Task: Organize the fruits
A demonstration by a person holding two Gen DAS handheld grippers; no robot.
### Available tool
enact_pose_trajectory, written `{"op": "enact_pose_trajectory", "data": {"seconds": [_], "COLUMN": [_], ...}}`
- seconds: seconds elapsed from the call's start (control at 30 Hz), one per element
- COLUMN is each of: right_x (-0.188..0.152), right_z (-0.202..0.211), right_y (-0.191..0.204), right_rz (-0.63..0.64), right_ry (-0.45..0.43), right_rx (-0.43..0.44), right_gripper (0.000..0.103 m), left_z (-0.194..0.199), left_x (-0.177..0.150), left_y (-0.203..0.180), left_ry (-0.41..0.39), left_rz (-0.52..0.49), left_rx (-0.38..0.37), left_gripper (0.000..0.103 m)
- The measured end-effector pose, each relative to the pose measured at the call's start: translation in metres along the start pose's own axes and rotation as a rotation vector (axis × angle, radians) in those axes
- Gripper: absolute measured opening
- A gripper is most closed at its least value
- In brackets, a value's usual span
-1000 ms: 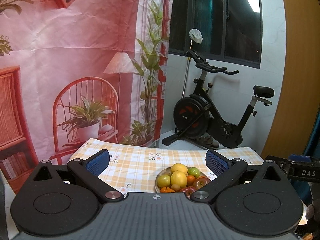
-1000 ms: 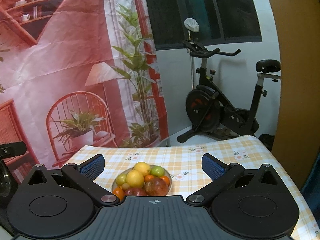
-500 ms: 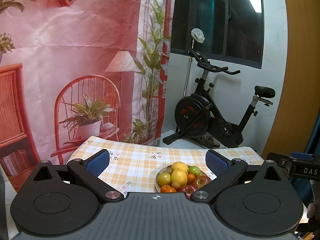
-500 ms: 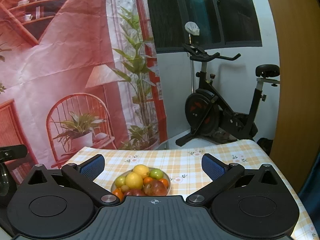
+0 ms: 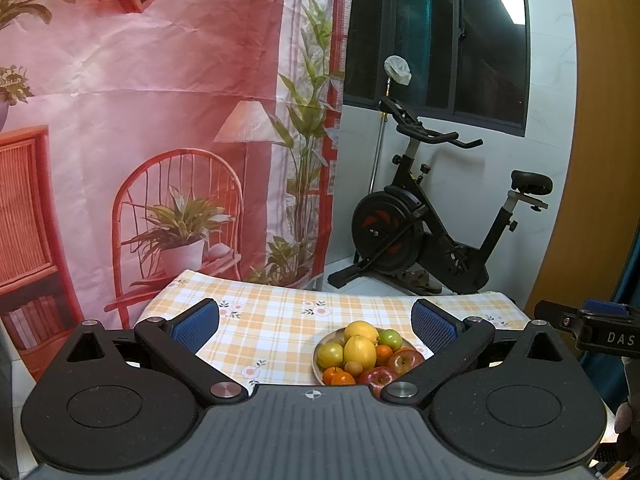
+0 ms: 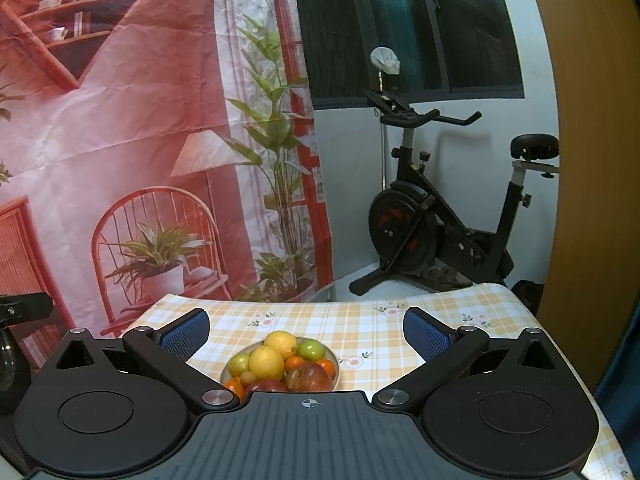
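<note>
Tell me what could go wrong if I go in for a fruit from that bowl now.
1. The fruit is heaped: the top lemon rests on others, so pulling a lower apple could send pieces rolling off the bowl.
2. Both open grippers, left gripper and right gripper, face the same bowl and might collide.
3. The tablecloth may let the bowl slide if nudged.
</note>
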State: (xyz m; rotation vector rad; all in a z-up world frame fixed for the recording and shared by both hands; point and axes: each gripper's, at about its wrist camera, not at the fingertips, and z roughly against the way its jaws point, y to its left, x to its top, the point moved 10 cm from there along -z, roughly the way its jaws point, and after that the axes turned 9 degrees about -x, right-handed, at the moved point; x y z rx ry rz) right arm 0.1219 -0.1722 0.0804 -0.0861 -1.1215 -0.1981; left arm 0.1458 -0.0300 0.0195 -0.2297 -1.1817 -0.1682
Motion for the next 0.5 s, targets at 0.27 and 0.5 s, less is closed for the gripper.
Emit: {"op": "enact_pose_trajectory", "data": {"seconds": [0.27,0.5], "right_x": [-0.0006,-0.0011], "right_z": [0.0001,0.0002], "right_y": [0.0008,0.0014], "right_rz": [0.001,0.002], "right_ry": [0.0,-0.001], "right_rx": [0.0,0.0], "right_gripper": [0.103,0.103], "left_z": [0.0003,0.0011], "left_x": [0.0008,0.0008], "left_y": [0.0025,0.0025], "left_ry": [-0.001,-0.002], "left_rz": [0.007,0.007], "left_rx": [0.004,0.002], "left_gripper": [0.103,0.103]}}
